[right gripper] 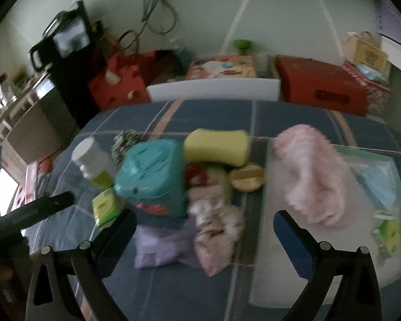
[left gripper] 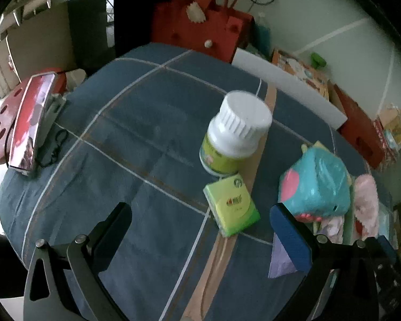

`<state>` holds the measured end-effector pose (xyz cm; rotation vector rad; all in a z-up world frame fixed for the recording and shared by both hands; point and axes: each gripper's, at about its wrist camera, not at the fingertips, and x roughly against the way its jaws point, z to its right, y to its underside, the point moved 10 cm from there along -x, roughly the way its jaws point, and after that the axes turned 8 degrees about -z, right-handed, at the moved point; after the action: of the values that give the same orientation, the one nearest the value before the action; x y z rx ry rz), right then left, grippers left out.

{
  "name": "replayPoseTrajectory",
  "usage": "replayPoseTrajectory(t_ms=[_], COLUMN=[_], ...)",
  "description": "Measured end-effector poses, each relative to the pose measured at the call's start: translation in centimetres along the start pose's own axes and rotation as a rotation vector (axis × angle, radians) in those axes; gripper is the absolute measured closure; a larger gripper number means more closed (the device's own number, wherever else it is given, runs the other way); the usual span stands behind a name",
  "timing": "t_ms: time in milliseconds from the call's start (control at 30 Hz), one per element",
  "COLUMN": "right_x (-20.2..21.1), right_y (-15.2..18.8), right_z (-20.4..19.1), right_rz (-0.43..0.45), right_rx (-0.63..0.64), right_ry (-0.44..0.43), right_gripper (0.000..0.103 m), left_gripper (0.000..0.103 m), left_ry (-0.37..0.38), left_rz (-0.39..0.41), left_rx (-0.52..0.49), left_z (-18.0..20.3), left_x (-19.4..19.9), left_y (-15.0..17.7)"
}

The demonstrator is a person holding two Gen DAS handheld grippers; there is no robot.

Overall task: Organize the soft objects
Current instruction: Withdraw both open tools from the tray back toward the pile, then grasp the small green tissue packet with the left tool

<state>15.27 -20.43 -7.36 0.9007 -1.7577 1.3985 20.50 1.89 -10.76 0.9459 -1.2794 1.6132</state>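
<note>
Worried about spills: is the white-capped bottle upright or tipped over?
Upright. The bottle stands on its base on the blue cloth, white cap on top.

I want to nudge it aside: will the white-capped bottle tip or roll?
The bottle stands upright on soft cloth, so a high push would probably tip it. Its round body would likely roll once down. It looks like rigid plastic, probably light.

The right gripper (right gripper: 204, 231) hangs with its jaws wide apart and nothing between them. At twelve o'clock from it lies the yellow sponge (right gripper: 216, 145), at eleven o'clock the teal bundle (right gripper: 153, 174), at two o'clock the pink fluffy cloth (right gripper: 311, 176). The picture is blurred.
</note>
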Motion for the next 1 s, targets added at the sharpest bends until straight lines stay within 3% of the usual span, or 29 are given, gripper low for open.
replayPoseTrajectory(t_ms=[333, 533, 667, 1000], right_x=[-3.0, -3.8, -3.5, -3.7], right_y=[2.8, 3.2, 3.1, 2.5], right_z=[-3.1, -3.1, -2.7, -1.7], right_rz=[-0.123, -0.143, -0.130, -0.126], right_rx=[0.041, 0.036, 0.011, -0.010], right_ry=[-0.037, -0.013, -0.030, 0.006], right_gripper=[0.000, 0.000, 0.000, 0.000], left_gripper=[0.000, 0.000, 0.000, 0.000], left_ry=[-0.033, -0.005, -0.049, -0.017], left_rz=[-0.098, -0.125, -0.120, -0.118], left_rx=[-0.027, -0.011, 0.017, 0.032], left_z=[-0.5, -0.6, -1.3, -0.6], left_x=[-2.7, -3.6, -3.8, -3.7], left_y=[1.6, 1.4, 0.9, 0.3])
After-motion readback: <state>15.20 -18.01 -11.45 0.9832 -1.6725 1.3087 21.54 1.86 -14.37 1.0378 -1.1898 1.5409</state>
